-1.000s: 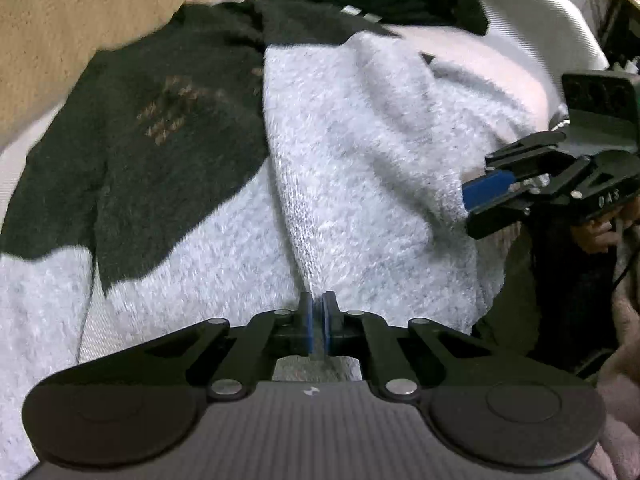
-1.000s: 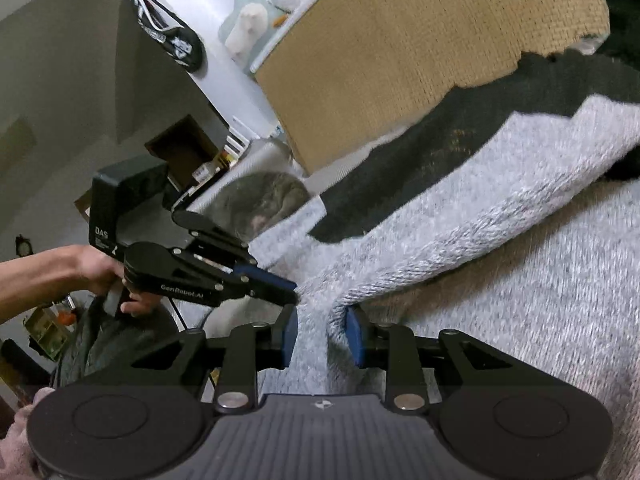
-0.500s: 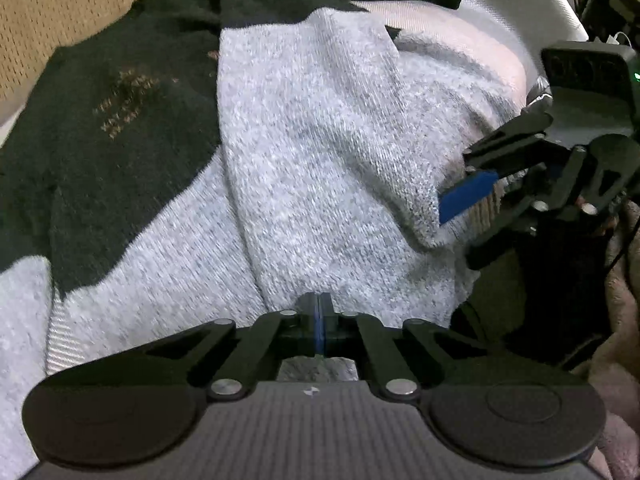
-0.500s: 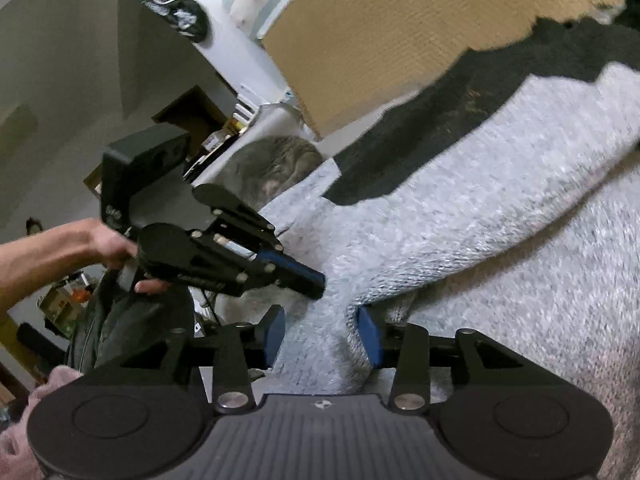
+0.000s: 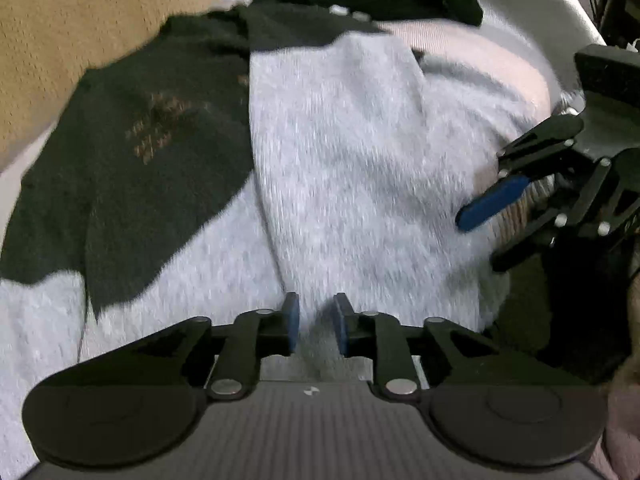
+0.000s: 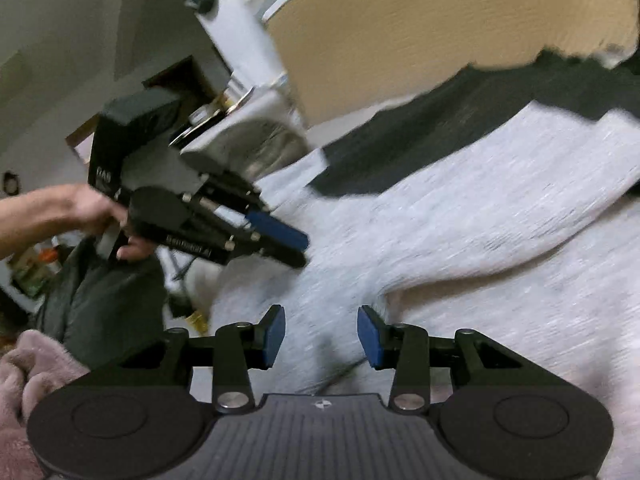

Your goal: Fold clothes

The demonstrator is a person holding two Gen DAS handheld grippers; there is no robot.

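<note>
Left wrist view shows the grey-and-dark sweater (image 5: 360, 168) spread on the bed, one grey panel folded across it. The left gripper (image 5: 316, 326) is opening, letting go of the knit; the right gripper (image 6: 322, 336) stands open over it, so further folds probably remain.

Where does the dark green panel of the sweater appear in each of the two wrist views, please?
Left wrist view: the dark green panel fills the upper left, beside the grey sleeve.
Right wrist view: it is a dark band at upper right, under the tan board.
Shared landmark: the tan board.
</note>
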